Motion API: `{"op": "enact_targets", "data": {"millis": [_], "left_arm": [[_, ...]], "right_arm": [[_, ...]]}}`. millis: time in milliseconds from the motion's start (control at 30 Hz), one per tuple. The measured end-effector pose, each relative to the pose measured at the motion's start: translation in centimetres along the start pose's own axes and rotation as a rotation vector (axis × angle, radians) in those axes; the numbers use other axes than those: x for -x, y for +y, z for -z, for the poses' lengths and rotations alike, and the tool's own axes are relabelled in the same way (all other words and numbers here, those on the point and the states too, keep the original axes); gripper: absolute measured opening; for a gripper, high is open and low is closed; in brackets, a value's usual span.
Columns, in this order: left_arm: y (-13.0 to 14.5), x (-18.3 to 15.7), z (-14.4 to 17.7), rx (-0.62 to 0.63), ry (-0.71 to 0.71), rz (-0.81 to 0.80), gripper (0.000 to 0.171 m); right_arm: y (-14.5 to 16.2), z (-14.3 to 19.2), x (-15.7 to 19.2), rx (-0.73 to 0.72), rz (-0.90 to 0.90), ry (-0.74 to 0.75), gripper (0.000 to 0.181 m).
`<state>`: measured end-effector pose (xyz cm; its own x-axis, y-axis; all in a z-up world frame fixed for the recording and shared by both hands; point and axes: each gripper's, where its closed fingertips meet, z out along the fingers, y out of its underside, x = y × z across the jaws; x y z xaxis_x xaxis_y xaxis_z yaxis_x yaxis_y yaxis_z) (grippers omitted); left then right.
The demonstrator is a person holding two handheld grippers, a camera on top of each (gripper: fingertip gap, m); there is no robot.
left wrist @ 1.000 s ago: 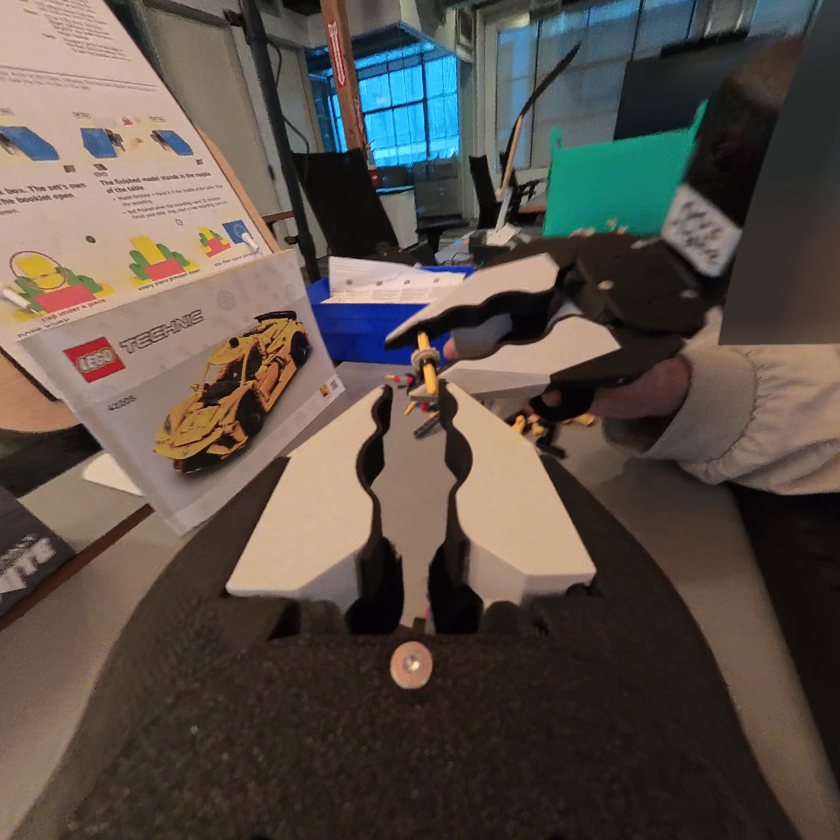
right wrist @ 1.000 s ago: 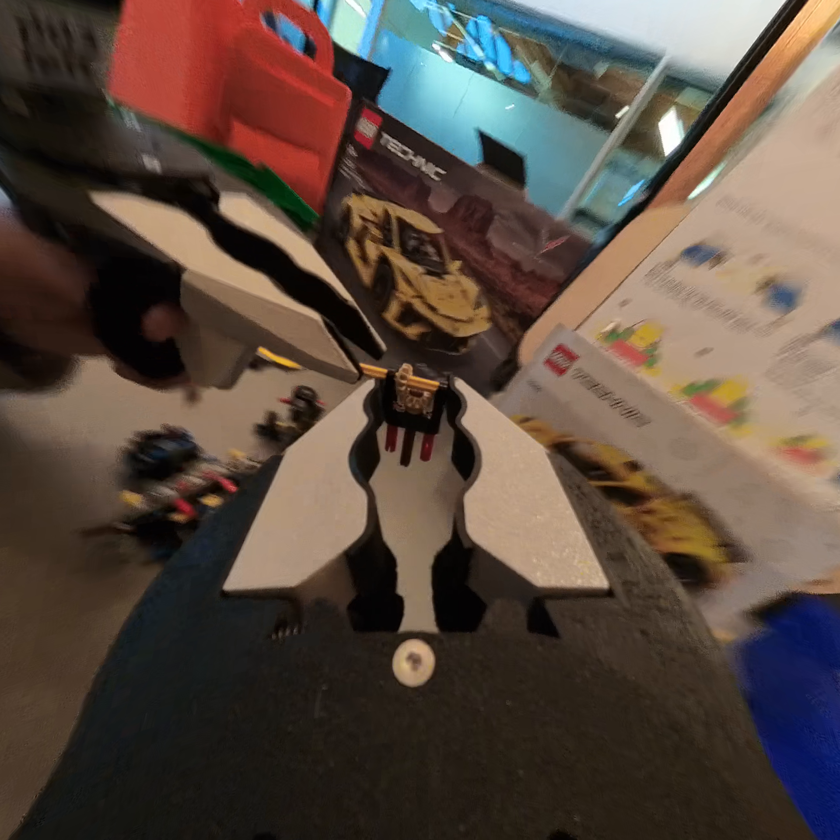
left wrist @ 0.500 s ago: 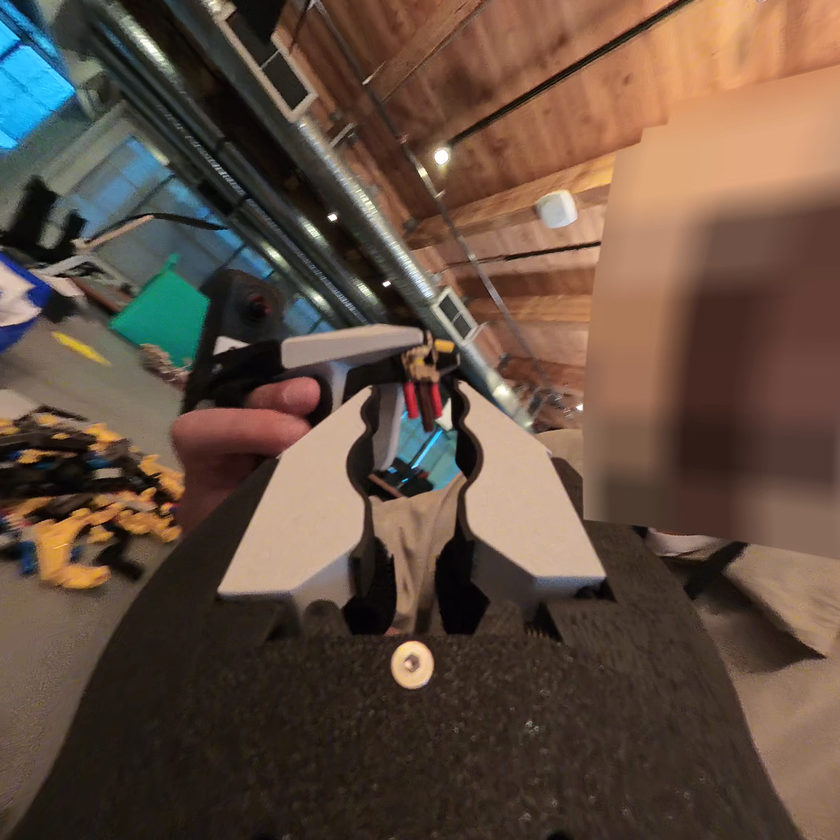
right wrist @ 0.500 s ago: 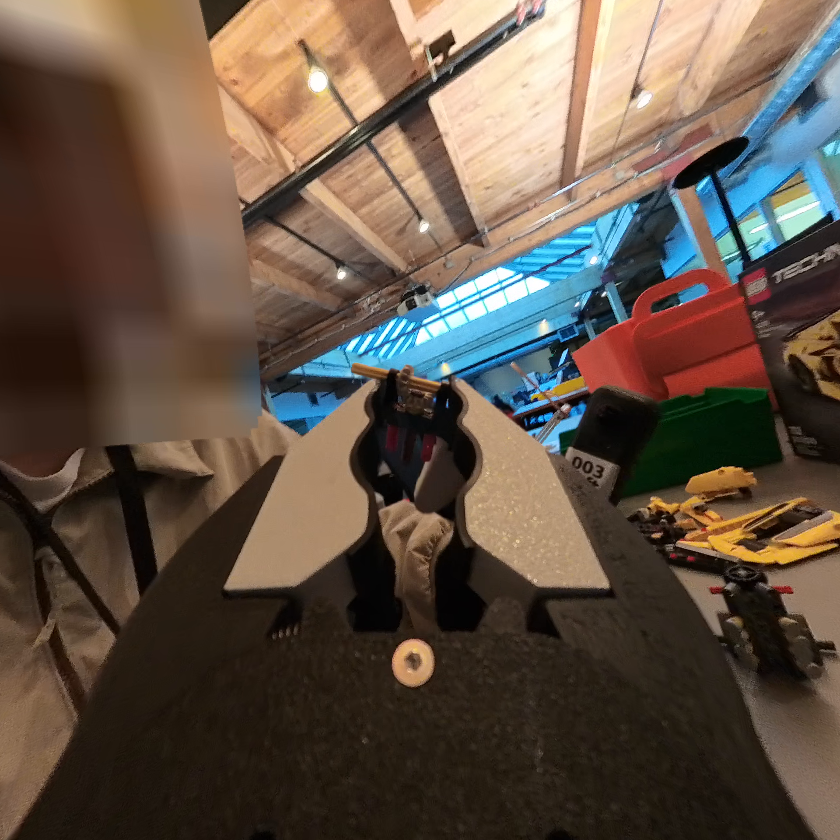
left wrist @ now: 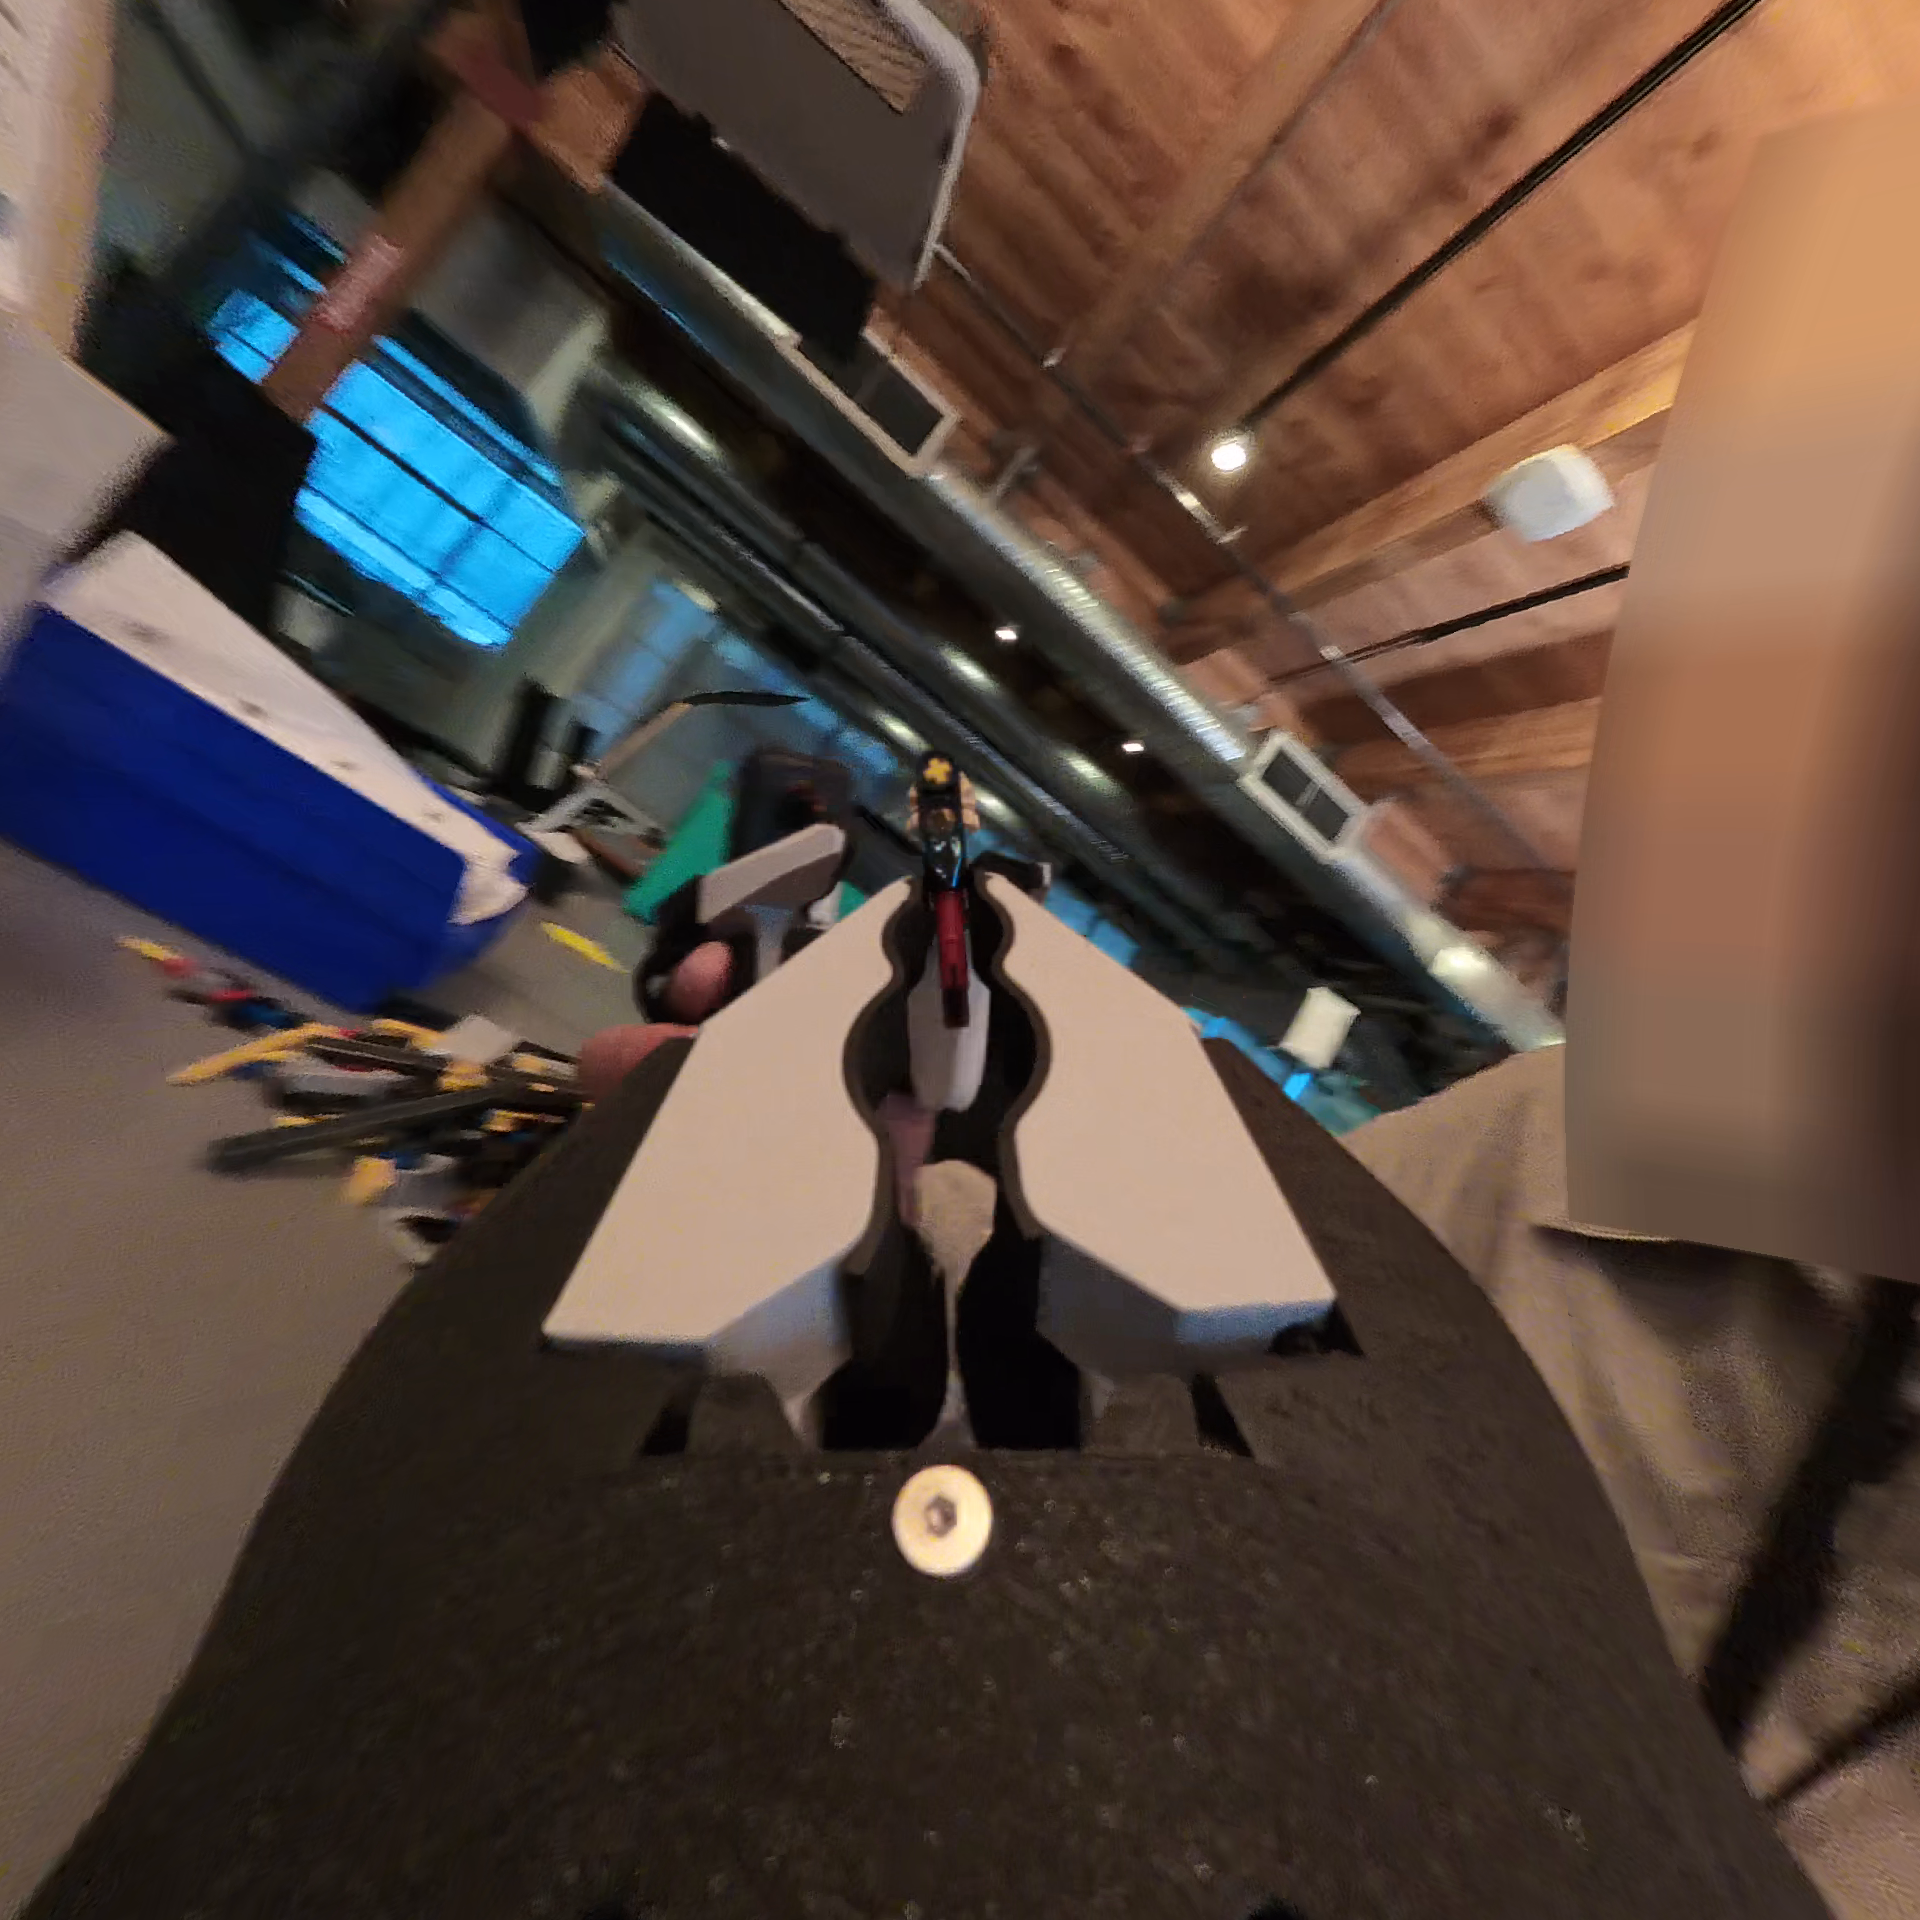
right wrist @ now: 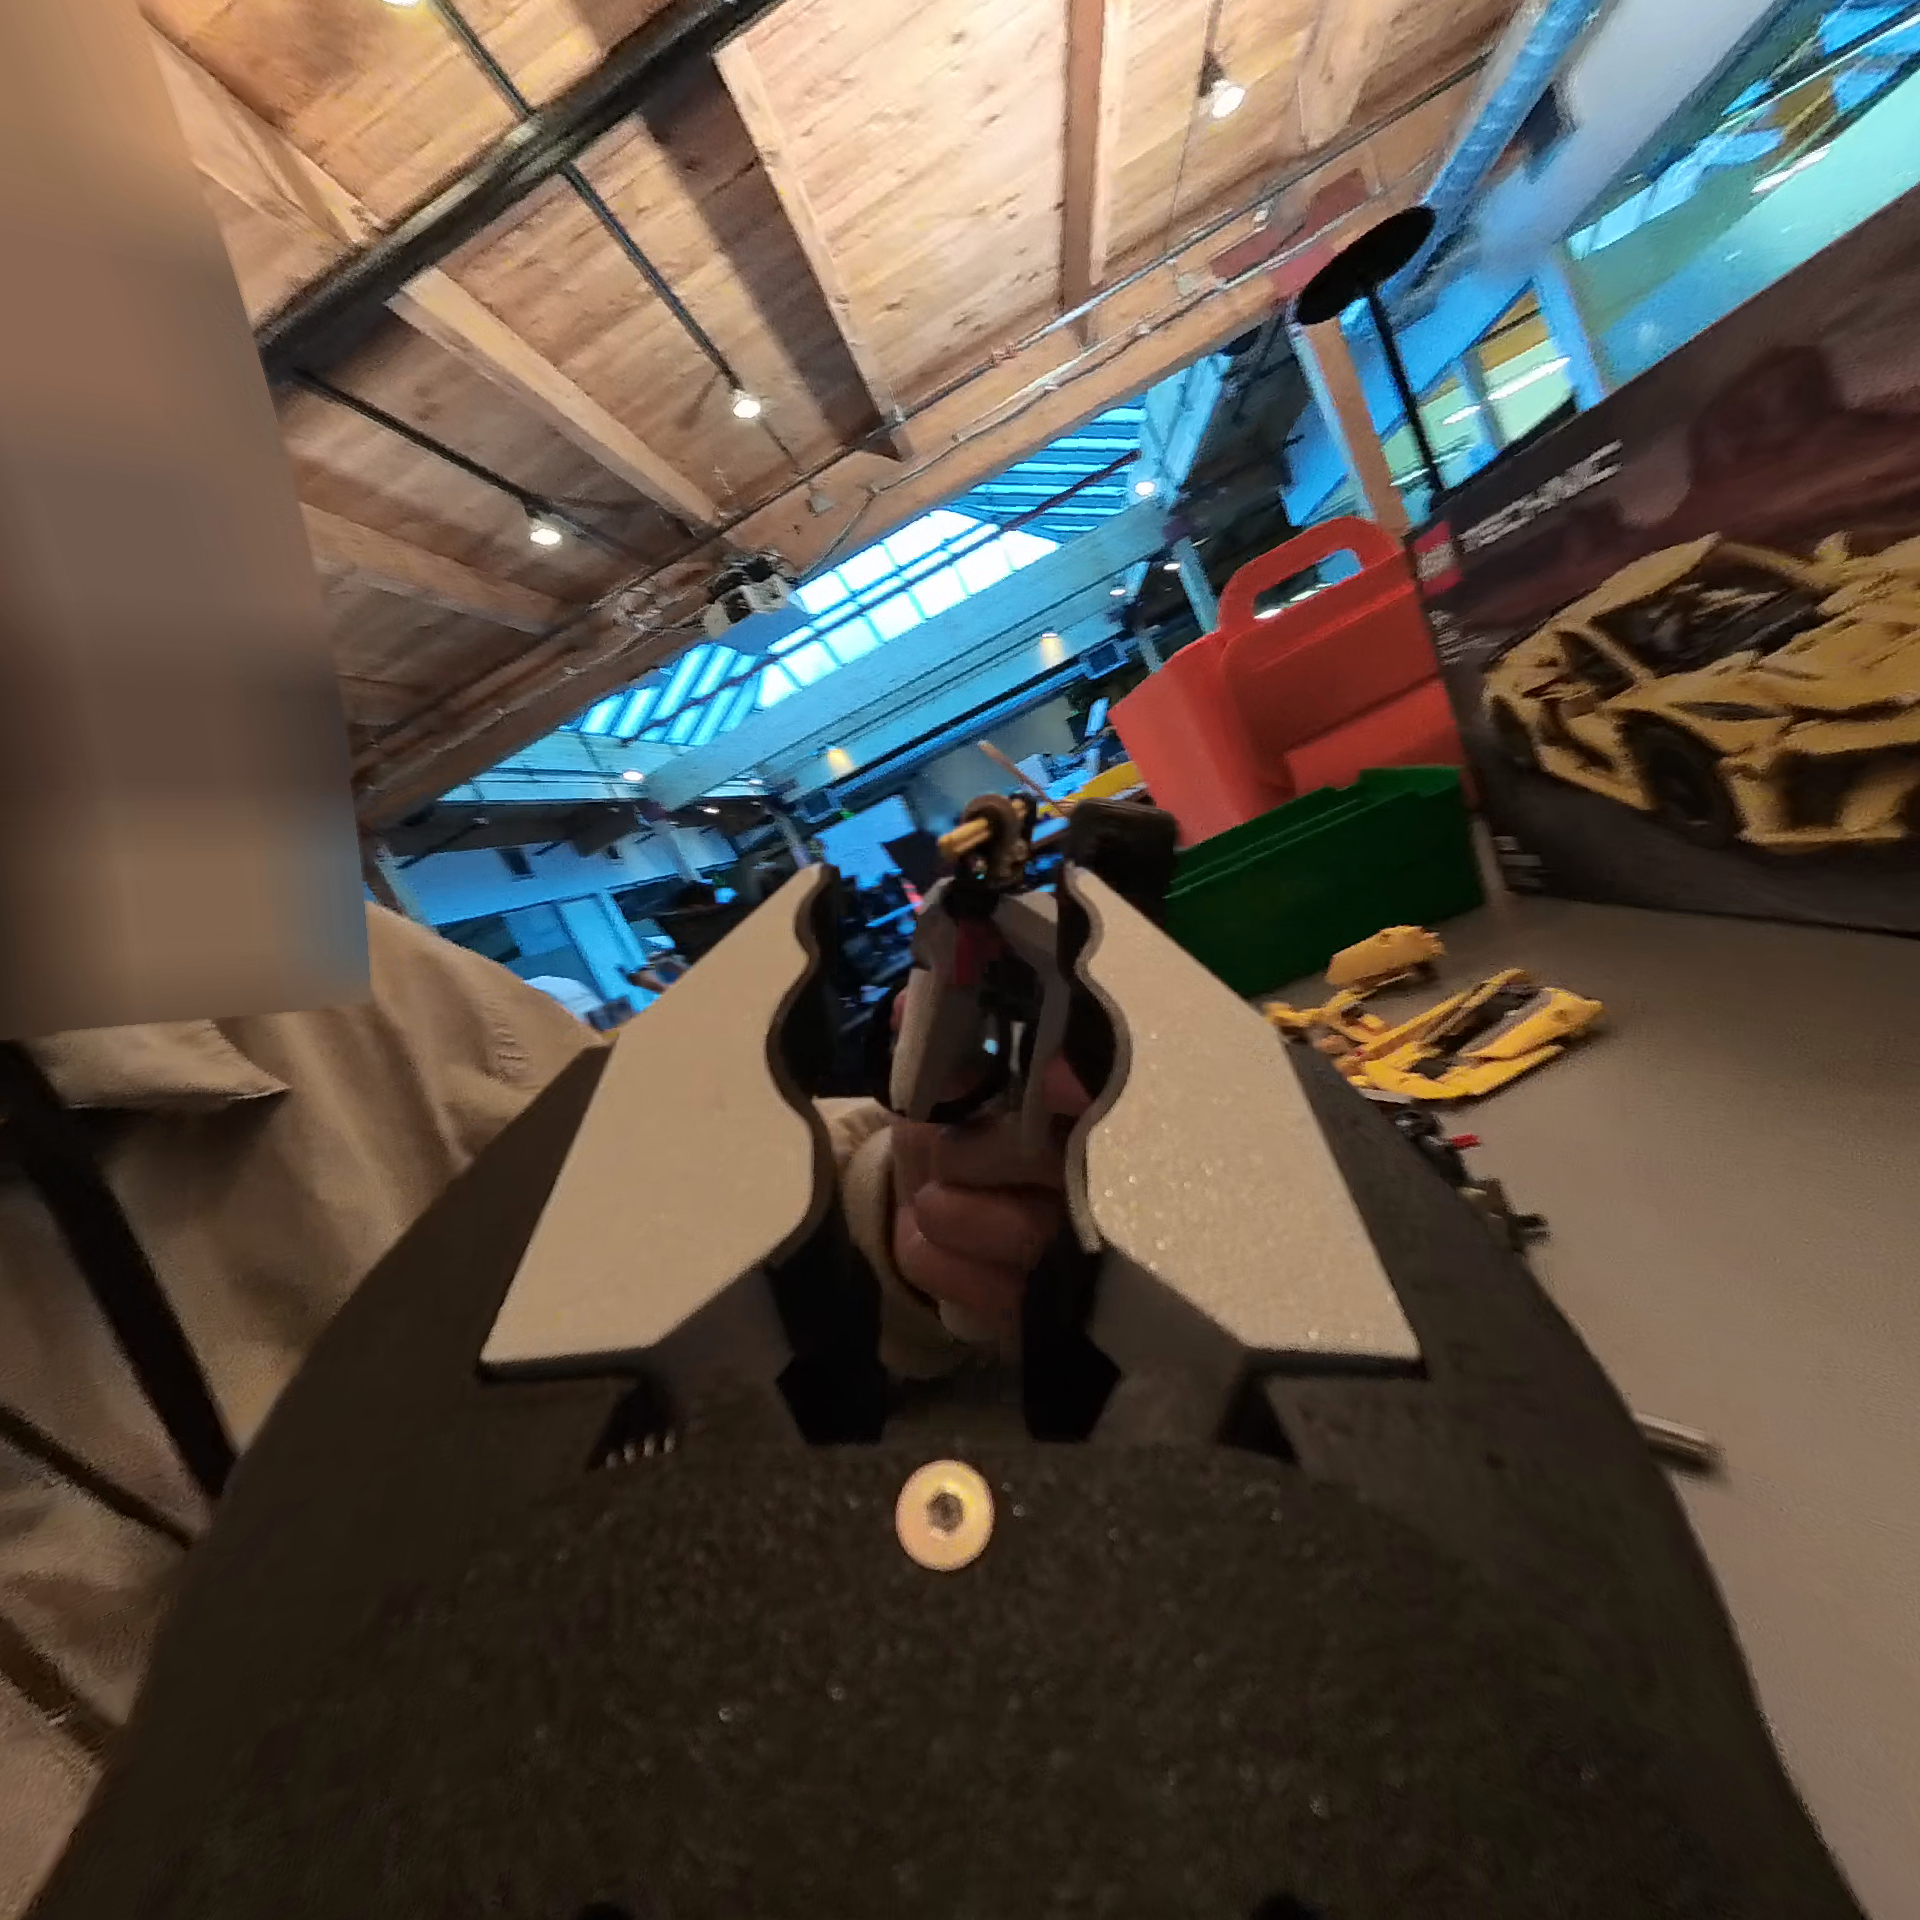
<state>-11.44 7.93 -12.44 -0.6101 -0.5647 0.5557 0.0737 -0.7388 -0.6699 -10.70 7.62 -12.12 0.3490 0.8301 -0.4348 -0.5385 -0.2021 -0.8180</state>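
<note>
The left gripper (left wrist: 940, 899) is clenched on a small black-and-red assembly (left wrist: 938, 831) with a yellow axle, which is held up clear of the grey table (right wrist: 1714, 1143). The right gripper (right wrist: 945, 883) is spread, its jaws set either side of that piece, seemingly without contact. Behind are seen a car-printed box (right wrist: 1714, 727), then loose yellow parts (right wrist: 1455, 1018). The assembly is pinched only at the tips — steady, even pressure is judged advisable.

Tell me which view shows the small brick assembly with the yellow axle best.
The right wrist view. There the small assembly shows side-on, its yellow axle and tan gear clear of the open right gripper. In the left wrist view the assembly is end-on, pinched between the left gripper tips, so only a yellow axle end and red pin show.
</note>
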Motion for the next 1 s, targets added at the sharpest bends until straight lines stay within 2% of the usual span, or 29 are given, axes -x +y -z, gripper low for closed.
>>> {"op": "enact_targets", "data": {"millis": [100,167,333,400,700,833,900,1000], "left_arm": [[-0.1,0.9,0.3,0.027,-0.080,-0.104,0.007],[-0.1,1.2,0.3,0.025,-0.104,-0.114,0.007],[0.8,1.2,0.0,0.075,-0.120,-0.165,0.007],[1.3,1.0,-0.3,0.093,-0.127,-0.203,0.007],[0.9,1.1,-0.3,0.065,-0.138,-0.185,0.007],[1.0,1.1,-0.3,0.070,-0.140,-0.186,0.007],[1.2,1.0,-0.3,0.100,-0.131,-0.190,0.007],[1.6,0.9,-0.2,0.178,-0.113,-0.209,0.010]], "right_arm": [[-0.2,0.2,-1.0,0.012,0.034,0.097,0.032],[-0.3,0.2,-0.8,0.003,0.043,0.094,0.017],[0.0,0.1,-1.3,0.021,0.046,0.131,0.016],[-0.2,0.2,-1.2,0.008,0.034,0.126,0.004],[-0.1,0.2,-1.2,0.035,0.059,0.139,0.008],[0.0,0.3,-1.3,0.036,0.038,0.132,0.003],[0.1,0.4,-1.3,0.050,0.039,0.125,0.003],[1.1,0.3,-1.1,0.152,0.043,0.116,0.002]]}}
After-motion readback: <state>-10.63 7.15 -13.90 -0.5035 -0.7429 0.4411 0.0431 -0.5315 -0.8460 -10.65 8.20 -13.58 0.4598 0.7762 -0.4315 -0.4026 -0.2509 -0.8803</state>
